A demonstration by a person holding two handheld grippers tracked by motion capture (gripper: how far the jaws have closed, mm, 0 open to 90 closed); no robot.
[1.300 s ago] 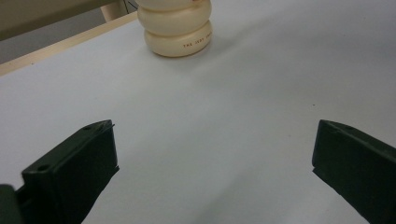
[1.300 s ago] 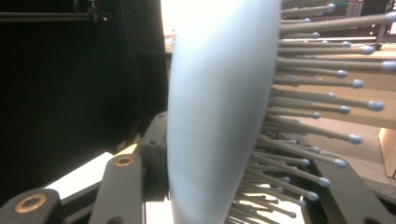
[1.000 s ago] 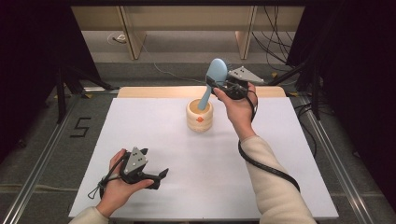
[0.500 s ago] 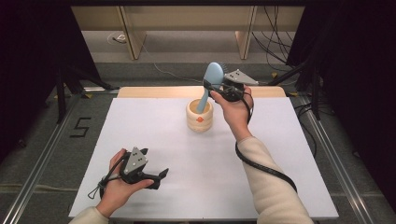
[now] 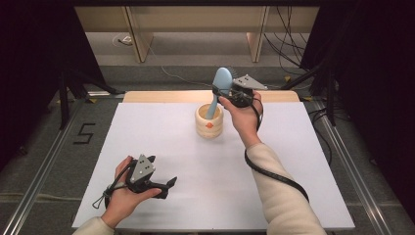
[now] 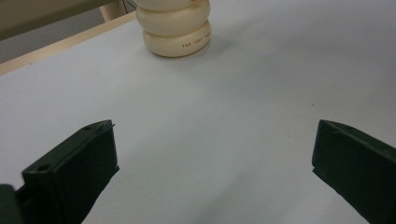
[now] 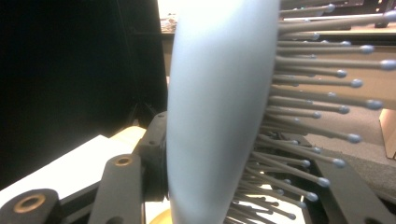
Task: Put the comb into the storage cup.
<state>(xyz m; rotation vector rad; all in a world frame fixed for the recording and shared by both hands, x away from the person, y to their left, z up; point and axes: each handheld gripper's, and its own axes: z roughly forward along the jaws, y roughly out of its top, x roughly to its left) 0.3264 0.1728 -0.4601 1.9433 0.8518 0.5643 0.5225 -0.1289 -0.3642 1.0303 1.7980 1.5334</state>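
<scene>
A light blue hairbrush stands tilted with its handle down in a cream ribbed cup at the far middle of the white table top. My right gripper is shut on the brush just below its head, coming in from the right. In the right gripper view the brush's back and bristles sit close between the jaws of the right gripper. My left gripper rests open on the table at the front left, nothing between its jaws. In the left gripper view, the left gripper faces the cup.
A wooden strip borders the table's far edge. Metal rails run along both sides, and a "5" mark lies on the floor at left. Cables and wooden legs stand beyond the table.
The brush's head has dipped slightly while held in the right gripper. The left gripper has kept still.
</scene>
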